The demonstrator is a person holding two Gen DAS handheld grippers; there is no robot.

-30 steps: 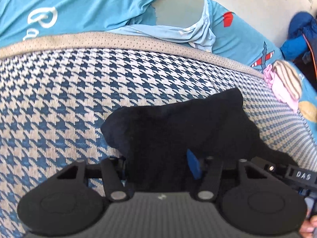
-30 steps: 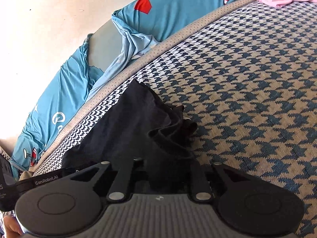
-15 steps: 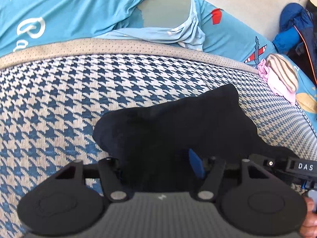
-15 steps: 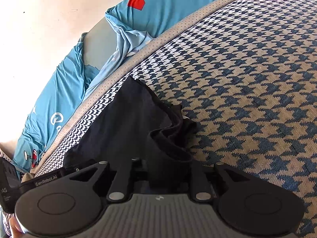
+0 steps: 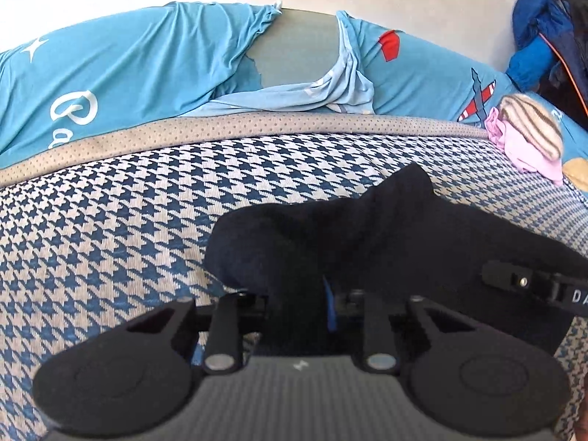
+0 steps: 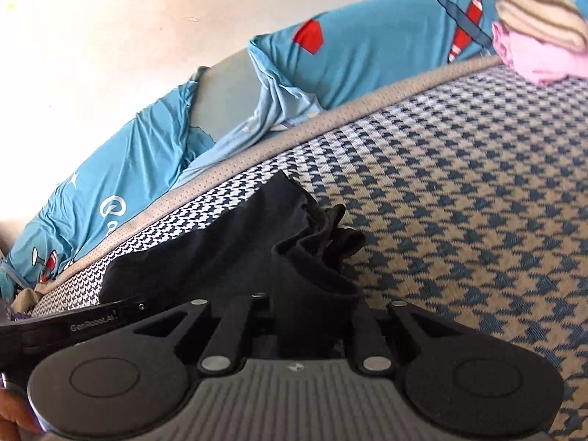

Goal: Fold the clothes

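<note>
A black garment (image 5: 367, 228) lies crumpled on a blue-and-cream houndstooth mattress top (image 5: 110, 220). My left gripper (image 5: 297, 294) sits at its near edge. Its jaws are closing, and a fold of the black cloth is pinched between them beside the blue pad (image 5: 328, 305). In the right wrist view the same garment (image 6: 220, 242) bunches into folds. My right gripper (image 6: 308, 305) holds a thick fold there, its jaws also closing on the cloth. Each gripper's finger shows at the side of the other's view, the right one (image 5: 533, 286) and the left one (image 6: 73, 327).
A grey mesh band (image 5: 257, 128) edges the mattress. Beyond it lies a light blue printed sheet (image 5: 128, 62) with a bare grey patch. Folded pink and striped clothes (image 5: 525, 136) sit at the far right corner. A blue jacket (image 5: 533, 44) lies against the wall.
The left jaws have drawn in from wide apart onto the black cloth. Both grippers have rolled and shifted, and the garment's near edge is bunched up more.
</note>
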